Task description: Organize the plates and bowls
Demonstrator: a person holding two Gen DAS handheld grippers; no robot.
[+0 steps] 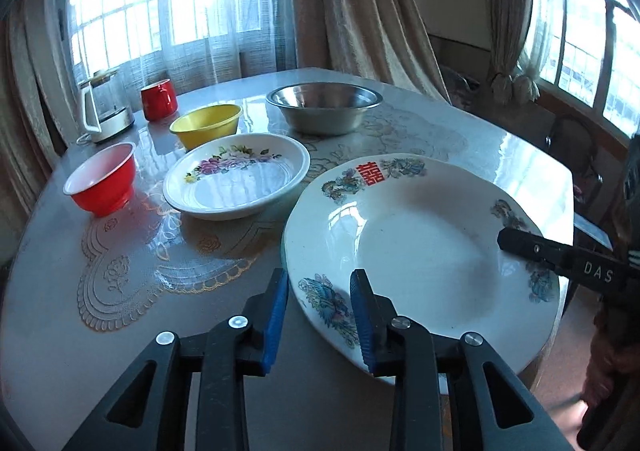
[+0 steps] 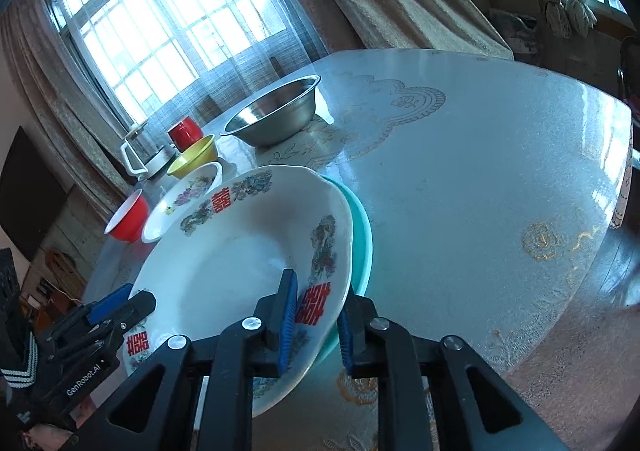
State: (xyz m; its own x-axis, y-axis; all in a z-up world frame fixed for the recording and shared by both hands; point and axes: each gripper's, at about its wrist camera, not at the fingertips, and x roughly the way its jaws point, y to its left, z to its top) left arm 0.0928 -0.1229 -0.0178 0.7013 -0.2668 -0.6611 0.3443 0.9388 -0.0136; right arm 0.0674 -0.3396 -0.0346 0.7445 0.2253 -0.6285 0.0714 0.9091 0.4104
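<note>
The big white plate (image 1: 420,247) is tilted over the tabletop (image 1: 132,251). The left gripper (image 1: 320,283) grasps one rim in its jaws, and the right gripper (image 2: 318,291) grasps the other. A teal plate (image 2: 362,239) sits under it.

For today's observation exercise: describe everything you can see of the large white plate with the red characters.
The large white plate looks like glazed ceramic, glossy, shallow, with a wide rim bearing red double-happiness characters and faded dragon-like motifs. It is empty and tilted, over a teal dish at the table's near edge. The right gripper straddles its rim; the left gripper straddles the opposite rim.
</note>
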